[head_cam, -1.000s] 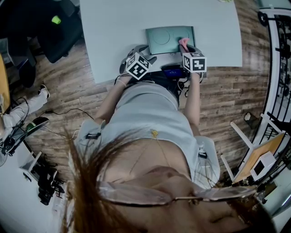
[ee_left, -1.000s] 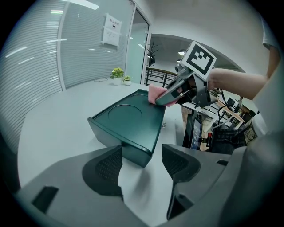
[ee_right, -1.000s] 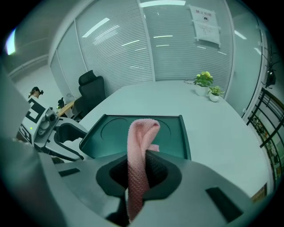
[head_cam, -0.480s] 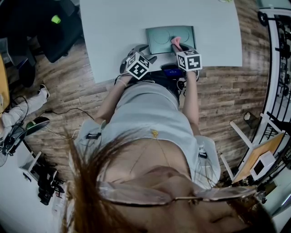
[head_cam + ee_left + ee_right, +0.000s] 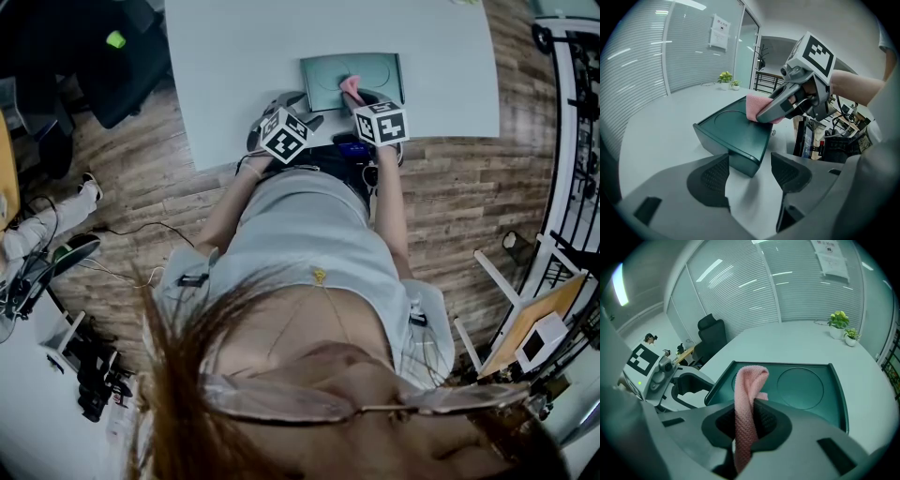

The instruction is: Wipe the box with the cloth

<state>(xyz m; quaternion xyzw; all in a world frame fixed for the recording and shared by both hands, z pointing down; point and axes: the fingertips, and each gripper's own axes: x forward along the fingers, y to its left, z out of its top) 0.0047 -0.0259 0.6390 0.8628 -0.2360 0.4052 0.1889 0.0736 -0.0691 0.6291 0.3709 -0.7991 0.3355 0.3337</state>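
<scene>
Right tongs (image 5: pixel 749 420), clamped on cloth (image 5: pixel 750 380), hold it mid-top on box (image 5: pixel 806 385), long axis along bench (image 5: pixel 234 75) near edge; left tongs (image 5: pixel 749 176) apart, empty, at its near-left corner.

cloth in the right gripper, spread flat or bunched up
Bunched up: the pink cloth is a narrow doubled strip clamped in the right gripper, its loop over the green box.

No wording can be read anywhere. A white paper notice (image 5: pixel 719 32) is fixed high on the far glass wall with horizontal blinds (image 5: pixel 689 61). It carries a heading and lines of print, all too small and blurred to make out.
</scene>
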